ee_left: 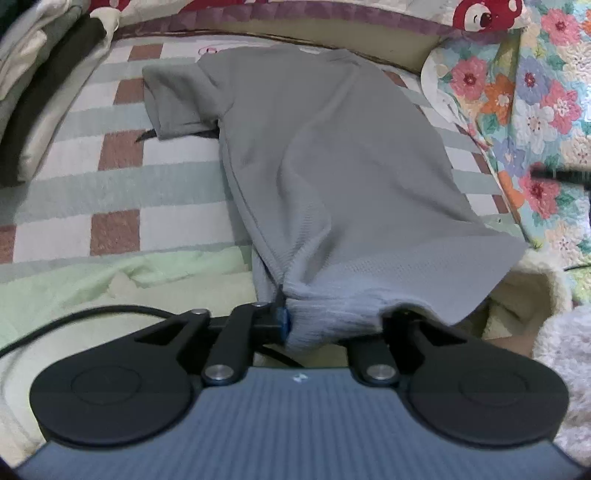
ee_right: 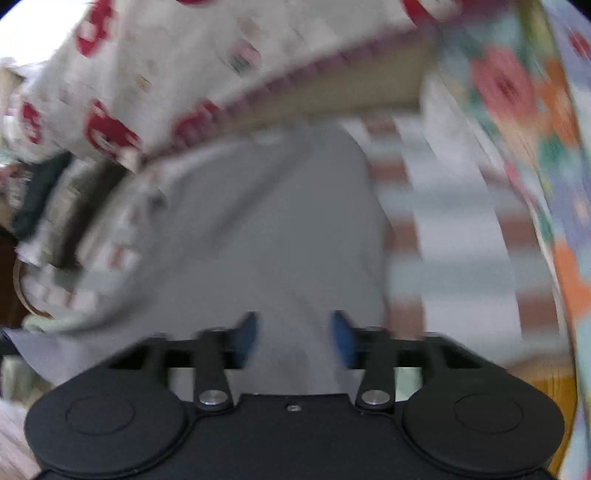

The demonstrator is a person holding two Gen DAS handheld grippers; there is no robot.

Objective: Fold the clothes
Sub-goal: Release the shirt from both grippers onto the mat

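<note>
A grey t-shirt (ee_left: 325, 158) lies lengthwise on the checked bed cover (ee_left: 122, 155), one short sleeve out to the left. My left gripper (ee_left: 332, 325) is shut on the bunched near hem of the grey t-shirt and lifts it off the bed. The right wrist view is blurred by motion. There the same t-shirt (ee_right: 273, 229) runs away from my right gripper (ee_right: 295, 339). Its blue pads (ee_right: 247, 338) stand apart with grey cloth between them. I cannot tell whether they pinch it.
A stack of folded clothes (ee_left: 40, 92) lies at the far left. A flowered quilt (ee_left: 532, 107) bounds the right side. A red-and-white patterned pillow (ee_left: 484, 14) lies at the head. A pale green blanket (ee_left: 122, 277) covers the near edge.
</note>
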